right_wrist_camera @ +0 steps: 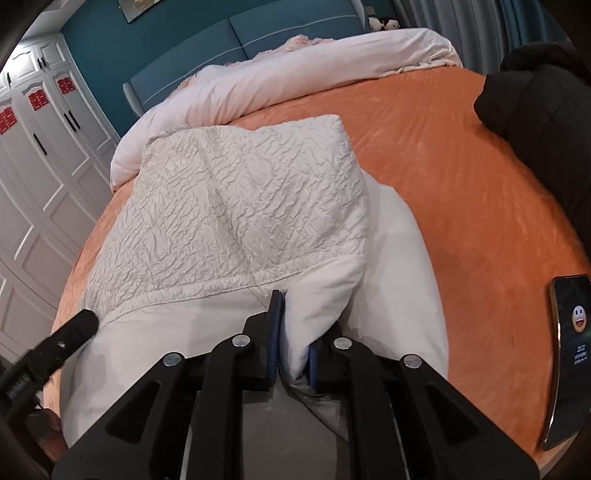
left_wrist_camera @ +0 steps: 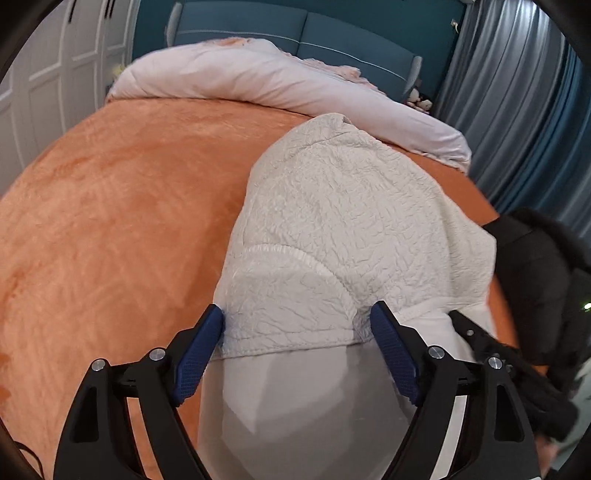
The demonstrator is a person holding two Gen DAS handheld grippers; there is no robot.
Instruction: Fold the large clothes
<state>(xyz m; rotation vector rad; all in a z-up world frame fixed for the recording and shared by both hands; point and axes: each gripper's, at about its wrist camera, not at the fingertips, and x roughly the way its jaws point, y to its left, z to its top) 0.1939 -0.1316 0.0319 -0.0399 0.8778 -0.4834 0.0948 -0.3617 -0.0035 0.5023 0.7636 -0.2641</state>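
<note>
A large white garment [left_wrist_camera: 343, 206] lies on the orange bed cover [left_wrist_camera: 110, 221], its crinkled quilted side up and its smooth lining [left_wrist_camera: 306, 398] turned out at the near end. My left gripper [left_wrist_camera: 297, 310] is open wide and straddles the garment's near hem, its blue pads [left_wrist_camera: 207, 339] beside the fabric. In the right wrist view the garment [right_wrist_camera: 240, 199] fills the middle, and my right gripper [right_wrist_camera: 293, 325] is shut on a raised fold of its smooth white lining. One black finger of the left gripper [right_wrist_camera: 70, 336] shows at the left edge.
A rolled pink duvet [left_wrist_camera: 258, 77] lies across the head of the bed before a teal headboard [left_wrist_camera: 332, 33]. A phone [right_wrist_camera: 569, 358] rests on the cover at the right, with a black garment [right_wrist_camera: 539, 110] beyond it. White wardrobes [right_wrist_camera: 44, 155] stand left, curtains [left_wrist_camera: 517, 92] right.
</note>
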